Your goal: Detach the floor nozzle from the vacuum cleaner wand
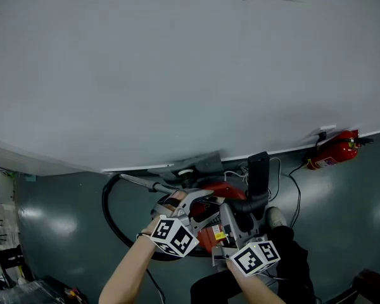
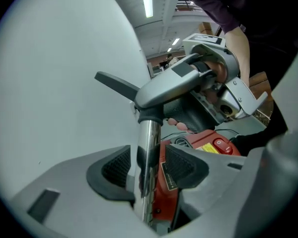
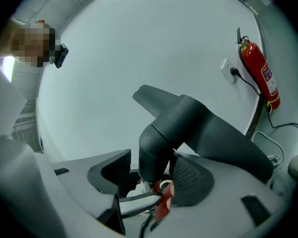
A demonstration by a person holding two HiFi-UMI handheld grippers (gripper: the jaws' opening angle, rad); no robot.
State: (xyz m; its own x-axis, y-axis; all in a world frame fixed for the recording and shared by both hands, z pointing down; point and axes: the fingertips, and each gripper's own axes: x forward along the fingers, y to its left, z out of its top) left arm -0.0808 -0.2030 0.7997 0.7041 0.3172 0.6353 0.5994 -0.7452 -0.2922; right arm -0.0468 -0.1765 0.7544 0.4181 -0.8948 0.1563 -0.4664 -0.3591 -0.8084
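Both tools are loose. The left gripper (image 2: 150, 168) has its jaws spread wide, and the shiny metal wand (image 2: 148, 152) runs up between the two dark pads with neither pressing on it. The right-side pad sits closer to the tube than the other. The right gripper (image 3: 151, 172) is just as slack. Its jaws are wide apart, and the dark grey neck of the floor nozzle (image 3: 203, 133) stands between them, ungripped.

Above the left jaws the wand goes into a black collar (image 2: 150, 115) beneath a pale grey bent piece (image 2: 174, 86). The nozzle's broad flat head spreads out above the right jaws, up off the floor. From where I stand I can't tell whether nozzle and wand are still joined.

Just behind the wand sits the red vacuum cleaner body (image 1: 233, 189), down low in front of the person. A black hose (image 1: 107, 214) loops away from it to the left across the dark floor (image 1: 63, 233).

Farther back rises the plain white wall (image 1: 177, 62). Against it on the right is a red fire extinguisher (image 1: 335, 149). A wall socket (image 3: 228, 69) beside it has a black cable plugged in and trailing down.
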